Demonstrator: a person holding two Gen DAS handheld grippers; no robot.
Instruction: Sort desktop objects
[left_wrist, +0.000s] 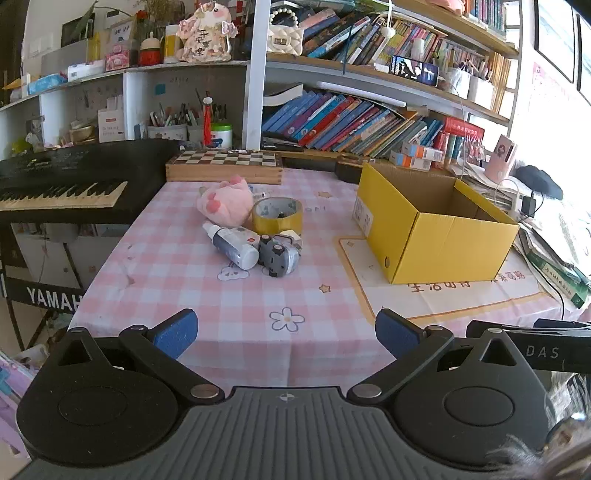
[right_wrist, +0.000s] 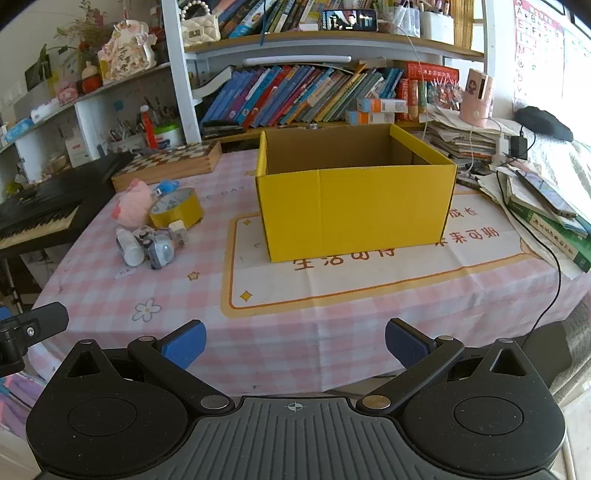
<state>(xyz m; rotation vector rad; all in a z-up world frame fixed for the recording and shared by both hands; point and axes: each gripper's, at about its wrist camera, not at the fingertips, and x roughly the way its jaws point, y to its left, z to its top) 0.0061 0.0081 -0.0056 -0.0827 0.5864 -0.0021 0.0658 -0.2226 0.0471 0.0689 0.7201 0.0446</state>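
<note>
A cluster of objects lies mid-table: a pink plush toy (left_wrist: 225, 201) (right_wrist: 133, 203), a yellow tape roll (left_wrist: 277, 214) (right_wrist: 176, 212), a white spray bottle (left_wrist: 232, 243) (right_wrist: 128, 248), a grey toy car (left_wrist: 277, 254) (right_wrist: 160, 249) and a small white cube (right_wrist: 178, 229). An open, empty yellow cardboard box (left_wrist: 436, 225) (right_wrist: 354, 199) stands to their right. My left gripper (left_wrist: 286, 332) is open and empty at the table's near edge, short of the cluster. My right gripper (right_wrist: 295, 343) is open and empty at the near edge, facing the box.
A chessboard box (left_wrist: 223, 166) (right_wrist: 168, 162) lies at the back. A black Yamaha keyboard (left_wrist: 66, 184) borders the table's left side. Stacked books and papers (right_wrist: 543, 210) with a black cable (right_wrist: 554, 284) crowd the right edge. Bookshelves (left_wrist: 351, 122) stand behind.
</note>
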